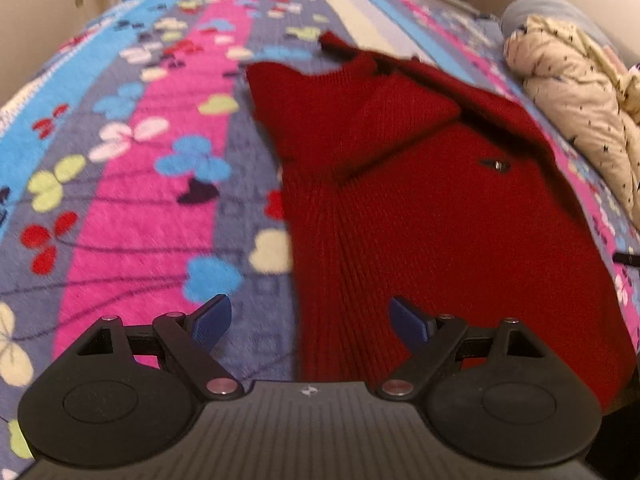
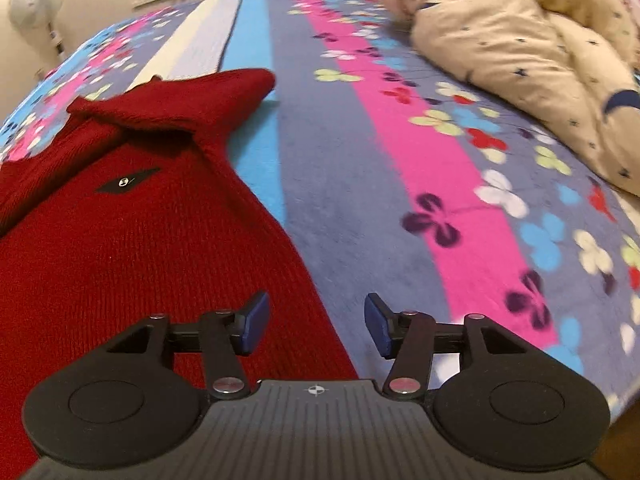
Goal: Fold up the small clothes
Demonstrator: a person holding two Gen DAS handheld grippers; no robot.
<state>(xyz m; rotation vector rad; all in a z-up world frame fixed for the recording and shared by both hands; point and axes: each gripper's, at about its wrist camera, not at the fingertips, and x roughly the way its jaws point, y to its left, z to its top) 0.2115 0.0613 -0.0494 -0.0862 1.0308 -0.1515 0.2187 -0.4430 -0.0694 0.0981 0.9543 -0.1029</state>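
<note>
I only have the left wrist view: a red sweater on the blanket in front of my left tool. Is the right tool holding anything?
Observer: No. The right tool is open, with nothing between its fingers.
Operator: Where is it relative to the sweater?
Observer: At the red sweater edge. One finger is above the knit, the other above the floral blanket.
Operator: Is anything close on that side?
Observer: Only the cream garment, which lies further off on the blanket, apart from the sweater. It shows a navy cuff.
</note>
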